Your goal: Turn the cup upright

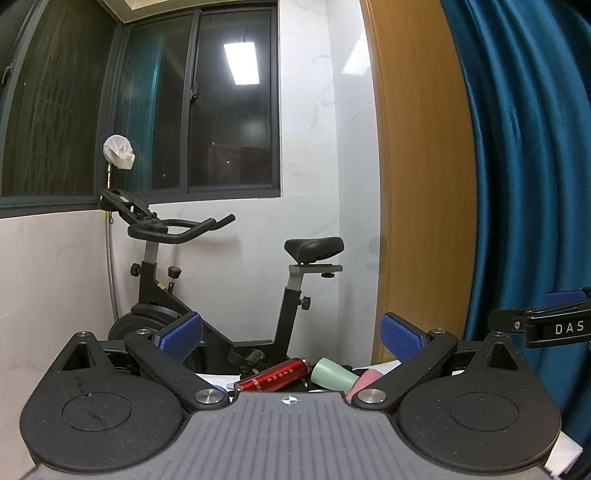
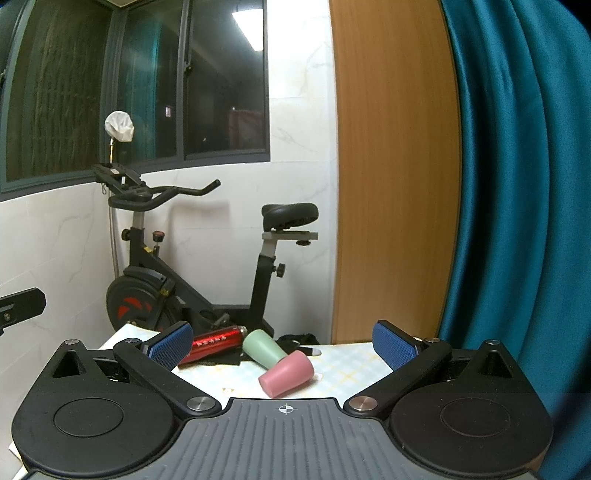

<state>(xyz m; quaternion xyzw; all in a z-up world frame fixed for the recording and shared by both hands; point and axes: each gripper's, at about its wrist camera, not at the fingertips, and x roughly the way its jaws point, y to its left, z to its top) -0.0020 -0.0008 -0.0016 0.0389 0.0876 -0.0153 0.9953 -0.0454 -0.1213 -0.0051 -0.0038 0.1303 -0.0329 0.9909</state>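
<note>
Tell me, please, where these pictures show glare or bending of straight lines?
Left wrist view: a ceiling light reflects brightly in the dark window, and the wooden panel bows outward. Right wrist view: the same reflection sits near the top of the window; the curtain curves strongly.

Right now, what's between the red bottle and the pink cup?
The green cup, lying on its side, sits between the red bottle and pink cup, clearest in the right wrist view.
</note>
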